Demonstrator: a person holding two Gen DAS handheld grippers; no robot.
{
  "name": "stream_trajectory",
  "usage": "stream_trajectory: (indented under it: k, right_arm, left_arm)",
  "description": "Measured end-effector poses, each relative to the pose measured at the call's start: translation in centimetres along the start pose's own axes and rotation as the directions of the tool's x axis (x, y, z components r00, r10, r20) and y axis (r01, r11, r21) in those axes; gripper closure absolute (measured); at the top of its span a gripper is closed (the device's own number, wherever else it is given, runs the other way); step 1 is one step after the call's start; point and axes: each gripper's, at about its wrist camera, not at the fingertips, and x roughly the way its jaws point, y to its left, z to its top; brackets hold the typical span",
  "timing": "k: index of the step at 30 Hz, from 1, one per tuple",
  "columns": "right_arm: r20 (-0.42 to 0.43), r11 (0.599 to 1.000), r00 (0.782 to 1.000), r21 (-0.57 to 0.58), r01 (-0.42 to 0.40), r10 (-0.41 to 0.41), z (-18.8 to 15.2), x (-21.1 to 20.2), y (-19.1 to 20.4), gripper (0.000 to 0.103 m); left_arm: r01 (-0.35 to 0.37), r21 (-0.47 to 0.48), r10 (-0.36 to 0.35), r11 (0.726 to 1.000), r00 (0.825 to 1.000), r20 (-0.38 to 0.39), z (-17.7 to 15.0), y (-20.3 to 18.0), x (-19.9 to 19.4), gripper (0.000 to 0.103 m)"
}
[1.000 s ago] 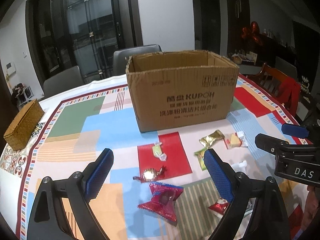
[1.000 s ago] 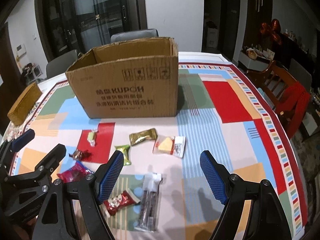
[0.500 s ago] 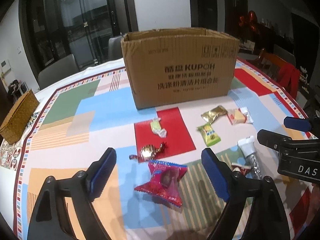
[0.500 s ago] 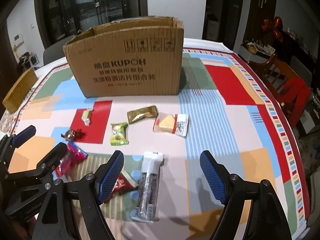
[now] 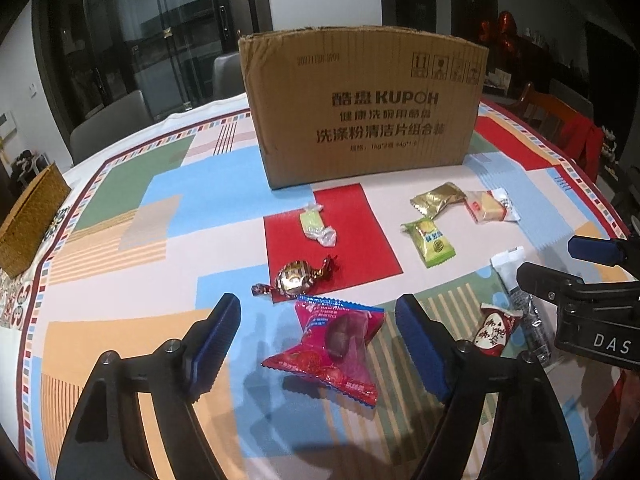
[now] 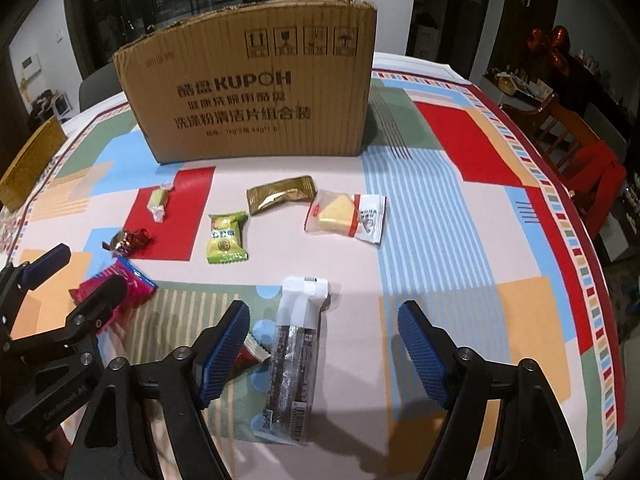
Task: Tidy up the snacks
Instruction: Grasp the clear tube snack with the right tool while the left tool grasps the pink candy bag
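Over on the left, the left tool (image 5: 318, 334) is held wide open around the pink packet (image 5: 334, 344) on the desk (image 5: 120, 264); nothing's gripped yet. Rightward, the right tool (image 6: 322, 342) is spread over the long clear bar (image 6: 294, 364), so closing and lifting into the cardboard box (image 6: 256, 92) looks needed next.

Your worktop (image 5: 120, 240) is evenly lit from overhead, while the room behind it is dim. Each claw casts soft shadows toward you on the cloth. Foil wrappers show small glints. Fisheye bending curves the cardboard box (image 6: 256, 92), and dark vignetting fills all corners. Focus is sharp centrally and slightly soft at the edges.
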Motion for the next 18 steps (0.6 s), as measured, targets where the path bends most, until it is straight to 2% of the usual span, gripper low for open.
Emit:
stream_trajectory:
  k: [4, 12, 18]
  right_arm:
    - [-0.019, 1.0, 1.0, -0.001, 0.003, -0.003, -0.3, 0.7, 0.1, 0.03]
    - [-0.054, 1.0, 0.999, 0.0, -0.005, 0.005, -0.8, 1.6, 0.3, 0.039]
    - [-0.074, 1.0, 0.997, 0.0, -0.017, 0.017, -1.1, 2.0, 0.5, 0.049]
  left_arm:
    - [0.003, -0.003, -0.003, 1.0, 1.0, -0.01, -0.2, 0.1, 0.5, 0.027]
    - [0.007, -0.001, -0.007, 1.0, 1.0, -0.027, -0.6, 0.0, 1.2, 0.029]
    - [0.015, -0.004, -0.015, 1.0, 0.999, -0.046, -1.1, -0.1, 1.7, 0.039]
